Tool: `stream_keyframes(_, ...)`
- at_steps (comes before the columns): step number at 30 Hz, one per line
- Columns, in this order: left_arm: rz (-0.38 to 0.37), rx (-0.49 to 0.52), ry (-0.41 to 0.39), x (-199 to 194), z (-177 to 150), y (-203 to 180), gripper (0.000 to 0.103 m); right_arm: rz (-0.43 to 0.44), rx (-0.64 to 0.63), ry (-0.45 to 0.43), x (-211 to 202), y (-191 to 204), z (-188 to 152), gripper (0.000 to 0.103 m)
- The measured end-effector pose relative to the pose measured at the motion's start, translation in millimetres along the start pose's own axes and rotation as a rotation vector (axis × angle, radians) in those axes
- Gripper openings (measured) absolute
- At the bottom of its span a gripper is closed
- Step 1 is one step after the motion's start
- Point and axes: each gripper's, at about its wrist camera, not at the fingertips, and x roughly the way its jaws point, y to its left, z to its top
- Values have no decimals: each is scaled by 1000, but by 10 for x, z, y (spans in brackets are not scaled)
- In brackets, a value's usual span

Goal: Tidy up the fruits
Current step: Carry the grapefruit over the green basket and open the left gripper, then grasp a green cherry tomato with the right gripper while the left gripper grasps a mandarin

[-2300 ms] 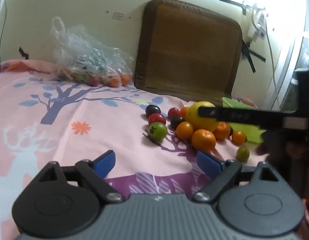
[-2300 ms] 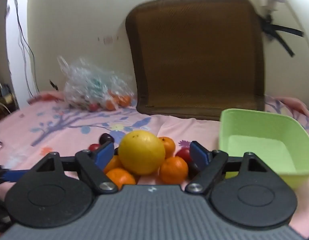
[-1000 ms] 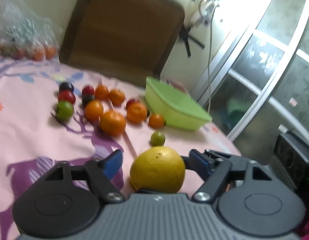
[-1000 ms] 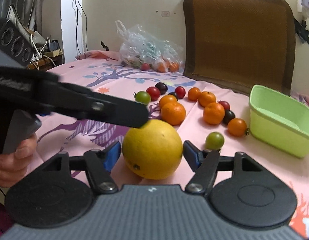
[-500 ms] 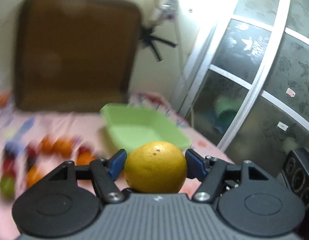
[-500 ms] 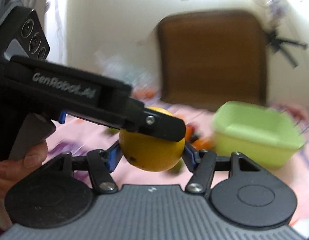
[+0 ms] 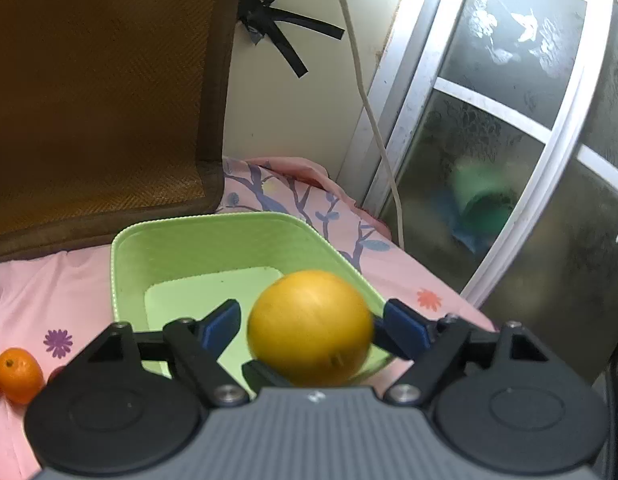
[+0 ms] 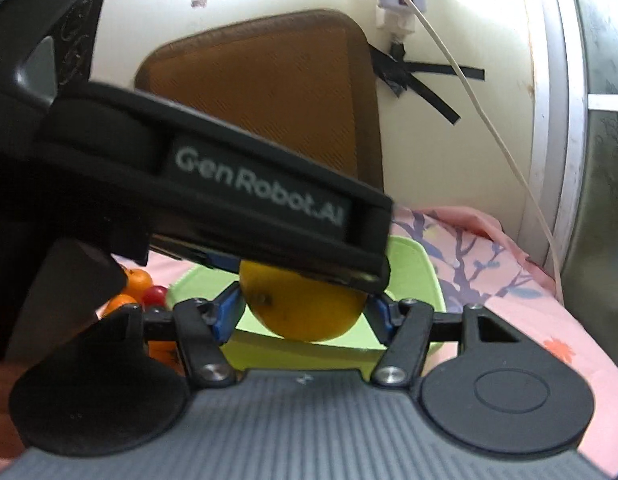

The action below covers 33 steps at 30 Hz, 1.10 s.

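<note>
A: Where's the big yellow citrus (image 7: 311, 326) now?

B: Over the green tub (image 7: 213, 246), carried across from the loose fruit at the near left.

A: And the grips?

B: The left gripper (image 7: 311, 326) is opening; its blue pads now stand clear of the fruit. The right gripper (image 8: 303, 312) is opening too, pads just beside it, contact unclear.

A: So?

B: It's likely being released into the tub. The small oranges (image 7: 19, 374) wait.
</note>
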Motion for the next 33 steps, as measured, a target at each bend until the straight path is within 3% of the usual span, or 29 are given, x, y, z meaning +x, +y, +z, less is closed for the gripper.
stream_keyframes(4,15,-3,-31,-189,-14,17,85,-8,13,-19,5,-92,-23,69)
stream_keyframes(9,12,-53,-135,-900,-129,265,84,-16,35,-91,-216,-110,-84,69)
stream_keyframes(13,181,-64,-161,-1482,-363,574,80,-14,56,-156,-335,-130,-71,63)
stream_keyframes(15,256,-98,-145,-1651,-497,726,77,18,98,-166,-380,-151,-49,44)
stream_keyframes(16,271,-123,-130,-1706,-560,799,75,35,117,-161,-395,-145,-37,41)
stream_keyframes(20,265,-169,-91,-1742,-745,887,73,156,165,-93,-450,-9,-22,35)
stream_keyframes(25,297,-158,-29,-1493,-835,883,73,283,87,46,-486,421,-172,36)
stream_keyframes(27,300,-145,-12,-1420,-918,865,63,301,44,88,-460,566,-229,37)
stream_keyframes(30,345,-105,-1,-1302,-968,857,58,274,-48,154,-354,753,-275,37)
stream_keyframes(33,360,-92,-13,-1283,-982,879,52,279,-52,197,-238,781,-255,37)
